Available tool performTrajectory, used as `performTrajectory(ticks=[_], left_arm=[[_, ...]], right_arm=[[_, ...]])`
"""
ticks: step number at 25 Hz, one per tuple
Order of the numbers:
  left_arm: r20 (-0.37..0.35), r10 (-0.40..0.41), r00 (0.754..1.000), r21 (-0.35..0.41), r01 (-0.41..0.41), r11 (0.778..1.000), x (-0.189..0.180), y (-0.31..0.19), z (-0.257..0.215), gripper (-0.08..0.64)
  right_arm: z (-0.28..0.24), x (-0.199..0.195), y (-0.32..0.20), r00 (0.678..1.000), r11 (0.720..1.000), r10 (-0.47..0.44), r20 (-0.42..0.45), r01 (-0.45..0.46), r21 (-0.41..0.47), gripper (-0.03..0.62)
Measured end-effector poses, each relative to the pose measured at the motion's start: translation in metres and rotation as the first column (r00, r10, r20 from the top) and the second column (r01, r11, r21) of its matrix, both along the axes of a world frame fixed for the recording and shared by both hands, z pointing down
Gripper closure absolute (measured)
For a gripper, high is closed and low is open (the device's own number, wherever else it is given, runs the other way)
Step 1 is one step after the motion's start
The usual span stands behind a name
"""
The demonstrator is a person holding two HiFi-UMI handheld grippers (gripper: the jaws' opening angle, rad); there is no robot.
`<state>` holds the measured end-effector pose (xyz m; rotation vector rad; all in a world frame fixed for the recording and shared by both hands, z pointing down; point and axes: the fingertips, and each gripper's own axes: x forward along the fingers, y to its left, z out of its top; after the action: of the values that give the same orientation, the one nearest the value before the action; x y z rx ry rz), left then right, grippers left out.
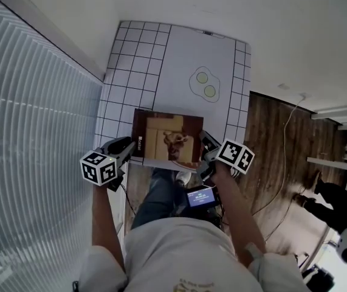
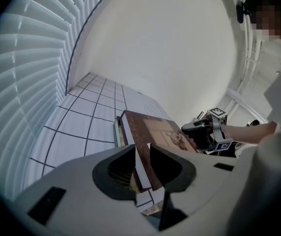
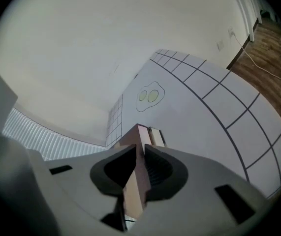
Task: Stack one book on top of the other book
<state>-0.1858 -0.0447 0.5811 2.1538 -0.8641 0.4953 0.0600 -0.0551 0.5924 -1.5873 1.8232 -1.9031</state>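
A brown-covered book (image 1: 167, 139) is held at the near edge of the white table (image 1: 179, 53), its cover facing up. My left gripper (image 1: 132, 146) is shut on its left edge, and my right gripper (image 1: 205, 154) is shut on its right edge. In the left gripper view the jaws (image 2: 142, 151) clamp the book (image 2: 152, 132) by its cover and pages. Just under it, the edge of a second book (image 2: 116, 131) pokes out to the left. In the right gripper view the brown book (image 3: 136, 166) fills the gap between the jaws (image 3: 140, 151), with the second book (image 3: 158, 136) beside it.
The table top has a grid of black lines round its border (image 1: 121, 72) and a fried-egg drawing (image 1: 205, 84) at the far middle. Window blinds (image 1: 33, 114) run along the left. Wooden floor (image 1: 270, 145) with a cable lies to the right, where another person (image 1: 337, 205) stands.
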Motion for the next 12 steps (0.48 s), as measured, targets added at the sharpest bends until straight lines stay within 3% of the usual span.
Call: performTrajectory(ticks=[5, 9, 12], left_arm=[[-0.009, -0.024, 1.000, 0.000, 0.024, 1.000, -0.003, -0.002, -0.001, 0.460], [0.031, -0.050, 0.998, 0.034, 0.049, 0.998, -0.010, -0.009, -0.004, 0.460], [0.006, -0.082, 0.997, 0.054, 0.081, 0.995, -0.012, -0.009, -0.012, 0.494]], right_arm=[[-0.008, -0.003, 0.002, 1.000, 1.000, -0.010, 0.009, 0.010, 0.024, 0.503], [-0.015, -0.006, 0.004, 0.996, 0.996, -0.052, -0.068, 0.057, 0.066, 0.505], [-0.014, -0.004, 0.010, 0.994, 0.995, -0.053, -0.097, 0.061, 0.077, 0.526]])
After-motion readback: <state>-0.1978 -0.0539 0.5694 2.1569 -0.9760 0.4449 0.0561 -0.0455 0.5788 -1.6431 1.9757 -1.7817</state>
